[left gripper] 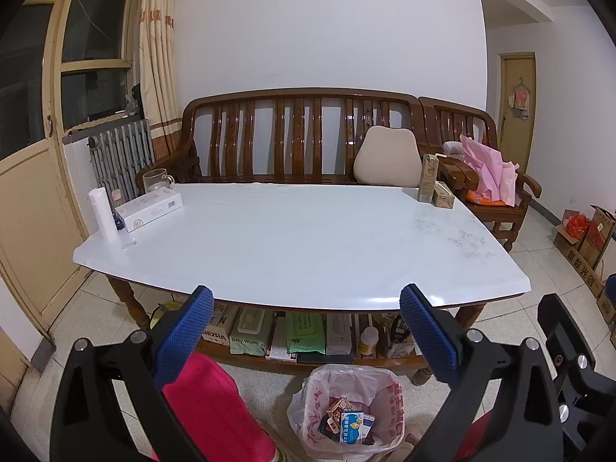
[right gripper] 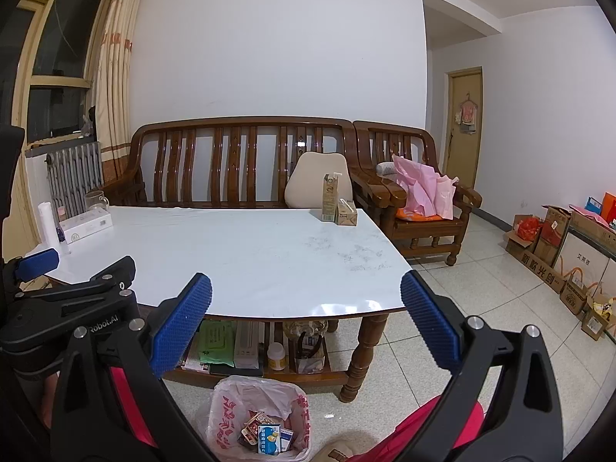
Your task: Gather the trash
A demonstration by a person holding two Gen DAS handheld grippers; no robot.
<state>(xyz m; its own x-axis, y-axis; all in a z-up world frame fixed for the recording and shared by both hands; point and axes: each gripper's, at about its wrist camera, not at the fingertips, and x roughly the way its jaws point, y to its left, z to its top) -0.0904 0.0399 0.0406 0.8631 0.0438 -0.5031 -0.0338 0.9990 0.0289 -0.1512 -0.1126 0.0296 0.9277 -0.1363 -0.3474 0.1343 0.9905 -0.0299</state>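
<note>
The white tabletop [left gripper: 292,246] carries two cartons [left gripper: 433,184] at its far right corner. Below its near edge, a lined bin [left gripper: 346,408] holds small boxes [left gripper: 348,421]. Left claw [left gripper: 306,335] and right claw [right gripper: 306,323] gape wide, empty.

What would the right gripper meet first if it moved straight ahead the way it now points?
Probably nothing soon: the right gripper, open and empty, points over the white table. Further on stands the wooden bench; depth is unclear.
</note>
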